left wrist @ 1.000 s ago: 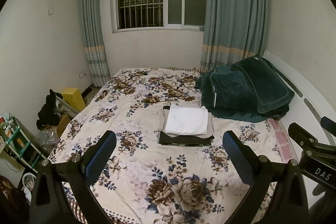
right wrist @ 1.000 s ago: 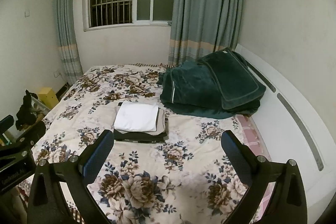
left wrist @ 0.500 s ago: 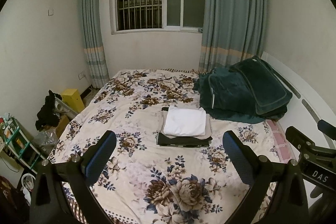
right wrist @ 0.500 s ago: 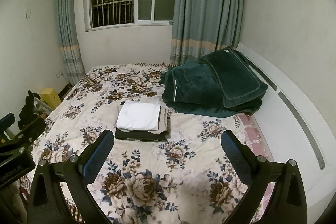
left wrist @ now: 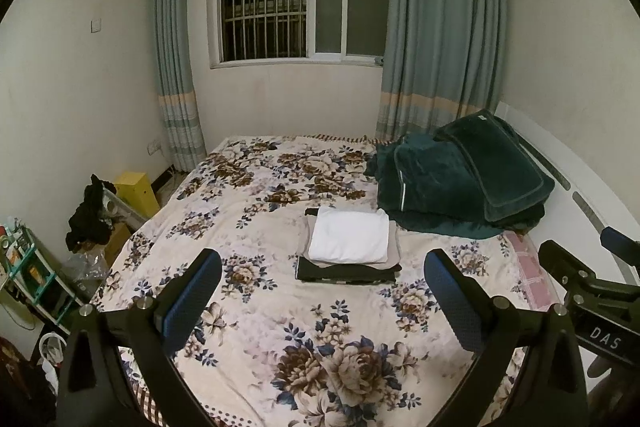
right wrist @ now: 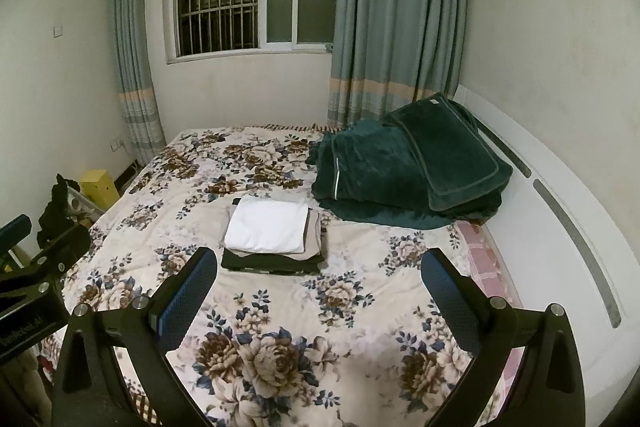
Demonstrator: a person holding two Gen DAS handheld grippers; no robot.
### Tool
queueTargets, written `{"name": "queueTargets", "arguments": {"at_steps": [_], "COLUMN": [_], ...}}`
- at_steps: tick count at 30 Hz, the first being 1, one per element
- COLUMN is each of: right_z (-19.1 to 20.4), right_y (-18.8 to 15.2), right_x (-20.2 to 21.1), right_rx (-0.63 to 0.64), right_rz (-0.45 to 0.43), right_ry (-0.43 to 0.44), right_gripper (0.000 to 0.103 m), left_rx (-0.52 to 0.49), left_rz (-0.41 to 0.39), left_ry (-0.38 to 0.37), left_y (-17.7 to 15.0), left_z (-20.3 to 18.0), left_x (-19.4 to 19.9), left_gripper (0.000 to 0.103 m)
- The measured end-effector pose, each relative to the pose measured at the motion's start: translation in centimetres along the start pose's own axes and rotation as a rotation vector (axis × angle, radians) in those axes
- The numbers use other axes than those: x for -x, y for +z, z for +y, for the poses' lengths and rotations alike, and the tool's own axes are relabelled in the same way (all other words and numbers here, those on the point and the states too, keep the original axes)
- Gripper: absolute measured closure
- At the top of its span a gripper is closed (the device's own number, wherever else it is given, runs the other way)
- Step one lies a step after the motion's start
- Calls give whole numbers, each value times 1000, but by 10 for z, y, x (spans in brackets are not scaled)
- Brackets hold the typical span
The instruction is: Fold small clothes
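Note:
A stack of folded clothes lies in the middle of the floral bed [left wrist: 248, 211]: a white piece [left wrist: 350, 235] on top, a beige piece [left wrist: 394, 253] under it and a black piece [left wrist: 344, 273] at the bottom. The stack also shows in the right wrist view [right wrist: 268, 227]. My left gripper [left wrist: 322, 291] is open and empty, held above the near part of the bed, short of the stack. My right gripper [right wrist: 320, 287] is open and empty too, at a like height. Each gripper shows at the edge of the other's view.
A folded dark green blanket [left wrist: 460, 179] lies at the bed's far right against the white headboard [right wrist: 560, 227]. Left of the bed stand a yellow box [left wrist: 136, 187], dark clothes on a bin [left wrist: 90, 215] and a small shelf [left wrist: 28, 267]. Window and curtains are behind.
Both grippers have drawn back and risen a little from the stack, so it sits slightly farther off. Their jaws have stayed open. The stack has not moved.

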State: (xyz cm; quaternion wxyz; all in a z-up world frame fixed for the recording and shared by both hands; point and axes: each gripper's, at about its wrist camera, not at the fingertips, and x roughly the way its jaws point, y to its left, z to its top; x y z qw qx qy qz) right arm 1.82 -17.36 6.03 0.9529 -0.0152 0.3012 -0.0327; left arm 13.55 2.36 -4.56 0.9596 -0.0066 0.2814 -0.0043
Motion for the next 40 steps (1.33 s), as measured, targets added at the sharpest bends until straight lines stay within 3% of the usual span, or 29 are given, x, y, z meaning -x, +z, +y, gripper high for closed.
{"name": "queueTargets", "arguments": {"at_steps": [40], "right_z": [3], "right_y": [0], "right_x": [3], "right_rx": [-3], "right_rz": [-1], "right_ry": [-3], "right_gripper": [0], "left_rx": [17], "left_rz": [-12], "left_ry": [24], "left_y": [0], "left_z": [-9], "left_x": [5], "left_gripper": [0]}}
